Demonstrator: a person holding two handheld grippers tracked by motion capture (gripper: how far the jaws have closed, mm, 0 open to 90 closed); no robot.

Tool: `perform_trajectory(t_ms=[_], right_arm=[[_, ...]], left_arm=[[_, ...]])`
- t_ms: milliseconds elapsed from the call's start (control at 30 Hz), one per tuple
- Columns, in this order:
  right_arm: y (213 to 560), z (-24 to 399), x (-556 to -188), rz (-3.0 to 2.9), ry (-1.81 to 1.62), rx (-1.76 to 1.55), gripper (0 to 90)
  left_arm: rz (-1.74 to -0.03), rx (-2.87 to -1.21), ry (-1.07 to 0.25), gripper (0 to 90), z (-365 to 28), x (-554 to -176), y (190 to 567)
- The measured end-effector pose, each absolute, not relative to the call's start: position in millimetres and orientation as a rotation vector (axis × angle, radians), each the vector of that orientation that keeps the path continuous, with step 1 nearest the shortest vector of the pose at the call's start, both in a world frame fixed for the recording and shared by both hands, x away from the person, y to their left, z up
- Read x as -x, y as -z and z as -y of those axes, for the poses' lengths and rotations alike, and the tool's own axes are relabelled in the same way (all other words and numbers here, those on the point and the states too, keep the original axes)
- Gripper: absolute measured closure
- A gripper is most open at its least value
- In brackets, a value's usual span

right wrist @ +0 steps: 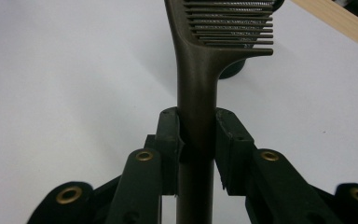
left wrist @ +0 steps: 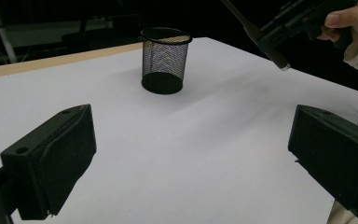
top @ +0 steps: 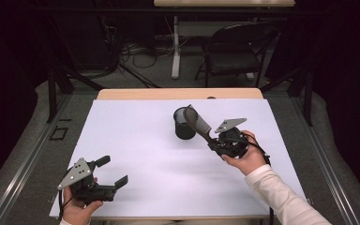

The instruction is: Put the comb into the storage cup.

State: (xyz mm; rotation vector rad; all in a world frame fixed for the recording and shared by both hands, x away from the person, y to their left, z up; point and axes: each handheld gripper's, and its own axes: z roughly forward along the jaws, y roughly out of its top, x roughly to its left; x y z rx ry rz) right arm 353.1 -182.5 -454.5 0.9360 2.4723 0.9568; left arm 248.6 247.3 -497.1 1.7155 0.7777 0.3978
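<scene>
From the high view, a white-topped bench [top: 136, 140] carries a black mesh cup [top: 184, 124] standing upright a little past its middle. The right claw [top: 205, 131], held in the person's right hand [top: 243, 157], grips the handle of a dark comb [top: 194, 119] whose toothed end reaches over the rim of the cup. The left claw [top: 111, 172] sits near the front left corner in the left hand [top: 77, 208], jaws spread apart and holding nothing. A black chair [top: 234, 51] stands on the floor beyond the bench.

In the left gripper view, the two jaws stand wide apart with bare bench between them. The mesh cup [left wrist: 164, 60] is well ahead, and the right claw's body [left wrist: 303, 21] hangs at the upper right.

In the right gripper view, the jaws are clenched on the comb's handle [right wrist: 196, 112]. Its teeth [right wrist: 230, 23] lie ahead, with the cup's dark base [right wrist: 233, 69] just behind them.
</scene>
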Motion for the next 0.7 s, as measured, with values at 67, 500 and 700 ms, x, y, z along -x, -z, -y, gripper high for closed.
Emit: perform_trajectory(t_ms=[67, 500, 700], right_arm=[[453.9, 181.0, -353.3, -2.469, -0.974, -0.937, 72.9], [452.6, 170.5, -352.8, -2.434, -1.031, -0.905, 72.9], [450.8, 168.9, -353.2, -2.416, -1.065, -0.904, 72.9]], left_arm=[[-0.775, -1.718, -0.395, 1.0, -247.2, -249.1, 497.4], [-0.789, -1.713, -0.388, 1.0, -248.1, -249.7, 497.4], [-0.793, -1.719, -0.391, 1.0, -248.0, -249.8, 497.5]])
